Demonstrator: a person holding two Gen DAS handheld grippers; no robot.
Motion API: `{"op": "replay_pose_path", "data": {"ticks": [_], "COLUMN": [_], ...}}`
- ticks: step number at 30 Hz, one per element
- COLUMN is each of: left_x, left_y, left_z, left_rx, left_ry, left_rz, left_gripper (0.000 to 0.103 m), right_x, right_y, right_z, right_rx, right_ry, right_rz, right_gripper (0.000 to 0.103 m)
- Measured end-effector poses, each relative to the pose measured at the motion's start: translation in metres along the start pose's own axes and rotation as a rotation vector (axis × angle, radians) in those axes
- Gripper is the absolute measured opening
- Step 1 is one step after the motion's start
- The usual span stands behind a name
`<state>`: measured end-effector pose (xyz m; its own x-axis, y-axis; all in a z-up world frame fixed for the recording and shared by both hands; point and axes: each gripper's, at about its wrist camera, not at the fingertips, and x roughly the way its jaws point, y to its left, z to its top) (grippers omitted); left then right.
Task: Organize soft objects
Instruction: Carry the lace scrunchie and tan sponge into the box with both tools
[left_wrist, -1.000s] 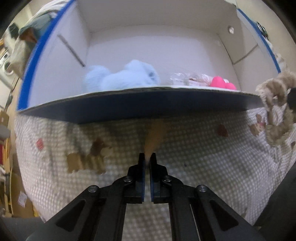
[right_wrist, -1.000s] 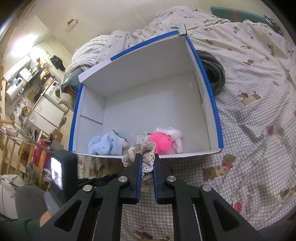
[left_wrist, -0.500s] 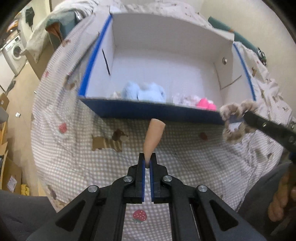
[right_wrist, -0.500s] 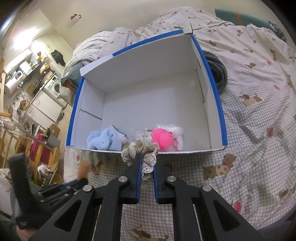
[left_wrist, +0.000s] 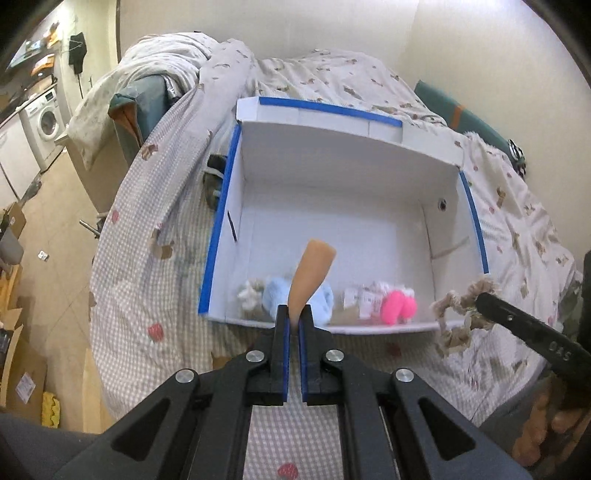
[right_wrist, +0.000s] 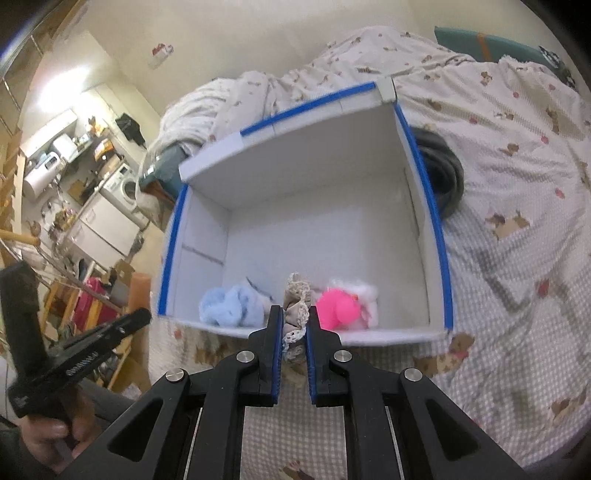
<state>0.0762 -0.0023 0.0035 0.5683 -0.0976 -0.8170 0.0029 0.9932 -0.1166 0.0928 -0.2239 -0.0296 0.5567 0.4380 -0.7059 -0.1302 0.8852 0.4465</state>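
Note:
A white box with blue-taped edges lies open on the bed. Inside near its front wall lie a light blue plush, a pink toy and a small white plush. My left gripper is shut on a tan soft piece, held above the box's front edge. My right gripper is shut on a beige lace scrunchie, held at the box's front right.
The bed has a checked cover with dog prints. A dark bundle lies beside the box's right wall. A washing machine and cardboard boxes stand on the floor at left.
My left gripper has risen and moved forward with the tan piece, from below the box's front wall to above it. The right gripper has moved slightly closer to the box with the scrunchie.

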Motion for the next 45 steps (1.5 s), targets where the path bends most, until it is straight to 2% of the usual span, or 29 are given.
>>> {"op": "replay_pose_path", "data": {"ticks": [8, 12, 15, 19, 22, 26, 29, 31, 37, 42, 45], "left_x": [0.019, 0.034, 0.049, 0.071, 0.088, 0.104, 0.112, 0.118, 0.121, 0.120, 0.117], "left_y": [-0.010, -0.022, -0.031, -0.045, -0.052, -0.058, -0.062, -0.064, -0.071, -0.072, -0.071], "left_z": [0.036, 0.044, 0.047, 0.046, 0.044, 0.039, 0.036, 0.034, 0.031, 0.030, 0.032], "left_rx": [-0.011, 0.007, 0.023, 0.039, 0.033, 0.038, 0.042, 0.044, 0.078, 0.061, 0.057], "left_ry": [0.000, 0.014, 0.044, 0.080, 0.119, 0.158, 0.171, 0.181, 0.183, 0.198, 0.190], "left_rz": [-0.019, -0.014, -0.007, -0.004, -0.010, -0.018, -0.010, 0.002, 0.010, 0.001, 0.011], "left_gripper": [0.004, 0.004, 0.004, 0.004, 0.004, 0.004, 0.004, 0.004, 0.005, 0.006, 0.013], "right_x": [0.011, 0.024, 0.042, 0.060, 0.065, 0.077, 0.087, 0.092, 0.091, 0.091, 0.090], "right_y": [0.005, -0.001, -0.012, -0.009, -0.008, -0.018, -0.020, -0.024, -0.024, -0.020, -0.019], "right_z": [0.046, 0.052, 0.044, 0.039, 0.038, 0.036, 0.032, 0.030, 0.031, 0.032, 0.033], "right_rx": [-0.028, -0.024, 0.015, -0.009, -0.015, 0.049, 0.044, 0.068, 0.079, 0.060, 0.051], "right_ry": [-0.052, -0.078, -0.029, 0.032, 0.047, 0.105, 0.151, 0.171, 0.168, 0.161, 0.155], "right_rz": [0.013, 0.028, 0.015, -0.008, 0.009, 0.050, 0.005, 0.006, 0.008, -0.003, -0.010], "right_gripper": [0.013, 0.013, 0.013, 0.013, 0.013, 0.013, 0.013, 0.013, 0.013, 0.013, 0.014]}}
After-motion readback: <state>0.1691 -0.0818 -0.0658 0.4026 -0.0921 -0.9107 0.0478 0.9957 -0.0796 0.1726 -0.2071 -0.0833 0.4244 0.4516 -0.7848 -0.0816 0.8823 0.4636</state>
